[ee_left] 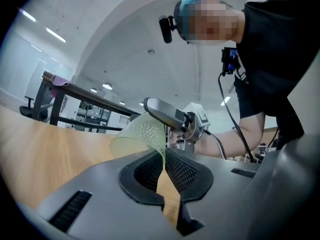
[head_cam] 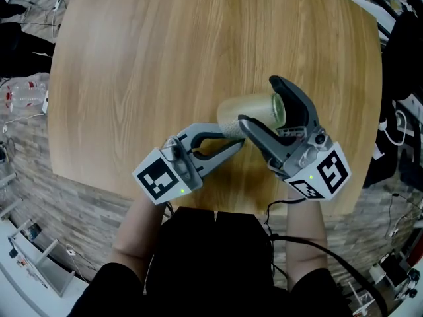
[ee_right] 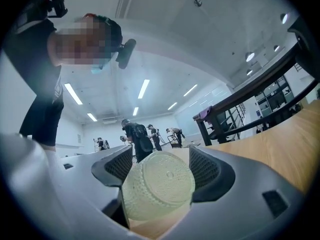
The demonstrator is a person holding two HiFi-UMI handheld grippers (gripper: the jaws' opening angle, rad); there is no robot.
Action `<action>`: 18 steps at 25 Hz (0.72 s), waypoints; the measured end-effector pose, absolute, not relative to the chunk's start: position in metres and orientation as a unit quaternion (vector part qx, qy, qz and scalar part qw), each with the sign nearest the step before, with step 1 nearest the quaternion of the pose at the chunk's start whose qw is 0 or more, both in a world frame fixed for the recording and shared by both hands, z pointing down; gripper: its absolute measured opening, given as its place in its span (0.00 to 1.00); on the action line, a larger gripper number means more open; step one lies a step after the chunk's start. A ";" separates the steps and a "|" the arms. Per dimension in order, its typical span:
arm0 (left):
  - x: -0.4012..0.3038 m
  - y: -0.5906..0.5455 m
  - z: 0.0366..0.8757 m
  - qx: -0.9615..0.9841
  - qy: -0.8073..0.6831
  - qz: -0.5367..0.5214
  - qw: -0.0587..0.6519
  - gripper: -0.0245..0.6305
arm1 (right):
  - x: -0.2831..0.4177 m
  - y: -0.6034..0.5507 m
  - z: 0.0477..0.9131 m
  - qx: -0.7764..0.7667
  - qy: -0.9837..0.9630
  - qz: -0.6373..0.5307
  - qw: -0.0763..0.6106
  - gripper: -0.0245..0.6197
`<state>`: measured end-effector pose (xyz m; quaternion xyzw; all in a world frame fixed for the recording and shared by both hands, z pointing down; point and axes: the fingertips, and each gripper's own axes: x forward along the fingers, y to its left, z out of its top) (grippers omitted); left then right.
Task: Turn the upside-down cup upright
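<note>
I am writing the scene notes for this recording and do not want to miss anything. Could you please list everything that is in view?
cup: one, pale green, see-through, dotted surface; lying on its side between the two grippers
table: one, light wood; under the grippers
dark-framed table: one, black; in the background
purple cloth: one; on the end of that dark-framed table
people in the background: several, dark clothes; far end of the room
ceiling lights: several, white strips; overhead
left gripper: one, grey; shut on the cup's thin wall at the rim
right gripper: one, grey; shut across the cup's body
forearms: two, bare; bottom of the head view
</note>
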<state>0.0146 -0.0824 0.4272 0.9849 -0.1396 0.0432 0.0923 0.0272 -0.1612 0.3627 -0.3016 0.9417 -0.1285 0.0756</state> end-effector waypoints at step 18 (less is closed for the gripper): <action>-0.008 -0.122 0.466 0.945 -0.226 0.226 0.066 0.07 | 0.034 -0.146 0.456 -0.272 0.896 0.088 -0.341 0.55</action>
